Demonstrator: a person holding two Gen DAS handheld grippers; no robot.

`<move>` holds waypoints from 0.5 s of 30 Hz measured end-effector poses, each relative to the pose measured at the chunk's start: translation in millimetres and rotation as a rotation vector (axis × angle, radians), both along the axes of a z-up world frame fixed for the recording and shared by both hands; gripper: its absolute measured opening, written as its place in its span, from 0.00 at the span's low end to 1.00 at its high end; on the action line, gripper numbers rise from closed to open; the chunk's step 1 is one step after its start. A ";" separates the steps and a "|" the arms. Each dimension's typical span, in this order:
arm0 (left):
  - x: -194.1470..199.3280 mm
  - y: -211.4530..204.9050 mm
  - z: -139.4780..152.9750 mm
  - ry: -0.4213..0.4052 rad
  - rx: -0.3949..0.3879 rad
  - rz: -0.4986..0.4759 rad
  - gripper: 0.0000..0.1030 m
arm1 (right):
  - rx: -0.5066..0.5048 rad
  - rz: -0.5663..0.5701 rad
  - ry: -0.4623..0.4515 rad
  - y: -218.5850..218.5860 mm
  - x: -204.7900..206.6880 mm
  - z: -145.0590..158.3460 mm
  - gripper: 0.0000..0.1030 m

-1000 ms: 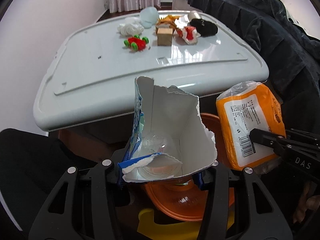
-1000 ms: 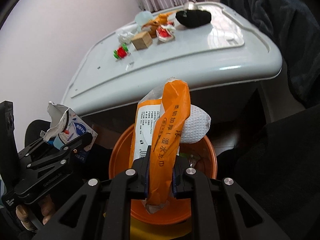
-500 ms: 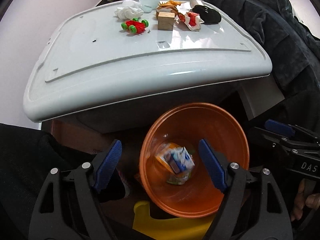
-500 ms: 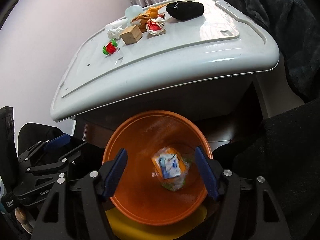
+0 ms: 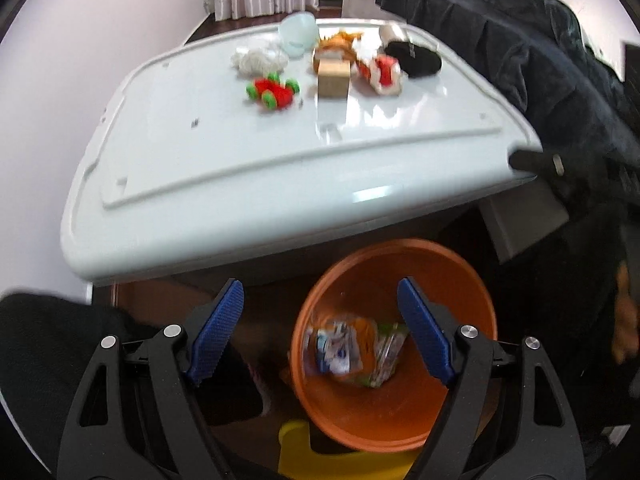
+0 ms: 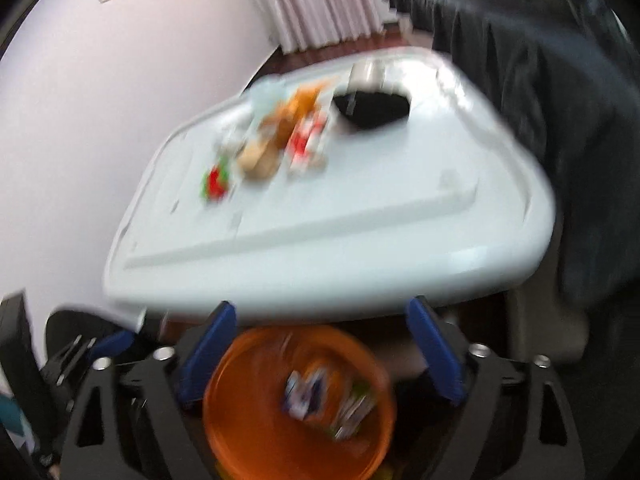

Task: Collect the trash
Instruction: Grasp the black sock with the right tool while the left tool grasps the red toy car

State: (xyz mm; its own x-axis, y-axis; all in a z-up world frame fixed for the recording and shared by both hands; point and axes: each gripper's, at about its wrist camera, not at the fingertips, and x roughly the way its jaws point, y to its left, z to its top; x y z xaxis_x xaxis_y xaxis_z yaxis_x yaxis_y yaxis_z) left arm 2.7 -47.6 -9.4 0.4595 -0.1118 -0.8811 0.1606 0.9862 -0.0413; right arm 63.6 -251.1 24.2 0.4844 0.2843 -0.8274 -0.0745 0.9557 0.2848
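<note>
An orange bin (image 5: 472,308) stands on the floor below the white table (image 5: 240,160). In it lie a blue-and-white carton (image 5: 334,350) and an orange wrapper (image 5: 366,336). My left gripper (image 5: 320,320) is open and empty above the bin's left rim. My right gripper (image 6: 322,344) is open and empty above the bin (image 6: 236,412), whose trash (image 6: 308,394) shows blurred. On the table's far side lie crumpled white paper (image 5: 258,60), a red-and-white wrapper (image 5: 384,74) and an orange wrapper (image 5: 340,42).
Also on the table are a red-and-green toy car (image 5: 274,90), a wooden block (image 5: 332,78), a pale cup (image 5: 298,32) and a black pouch (image 5: 416,60). A dark coat (image 5: 540,64) hangs at the right. A yellow object (image 5: 304,452) lies beside the bin.
A second ago my left gripper held the torn carton and my right the orange wrapper. Both opened and the items fell into the bin. Both grippers now rise toward the table.
</note>
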 end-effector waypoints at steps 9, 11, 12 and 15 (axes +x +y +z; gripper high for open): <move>55.5 13.7 6.4 -0.080 0.001 0.095 0.79 | -0.087 -0.081 -0.026 -18.6 155.3 -3.7 0.93; 58.1 18.0 1.9 -0.078 -0.001 0.108 0.79 | -0.080 -0.101 -0.009 -18.1 185.1 -13.2 0.93; 59.7 20.5 -1.7 -0.076 -0.001 0.113 0.79 | -0.088 -0.099 -0.008 -15.4 199.7 -18.0 0.93; 62.3 25.1 -11.7 -0.054 -0.004 0.118 0.79 | -0.125 -0.072 0.012 -3.9 225.8 -30.1 0.93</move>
State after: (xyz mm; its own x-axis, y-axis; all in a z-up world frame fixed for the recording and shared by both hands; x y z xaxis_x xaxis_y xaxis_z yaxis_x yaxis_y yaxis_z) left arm 65.0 -22.5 -21.1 0.5161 -0.0578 -0.8546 0.0456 0.9982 -0.0400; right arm 289.4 -255.0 -5.9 0.4894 0.1439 -0.8601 -0.0018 0.9864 0.1641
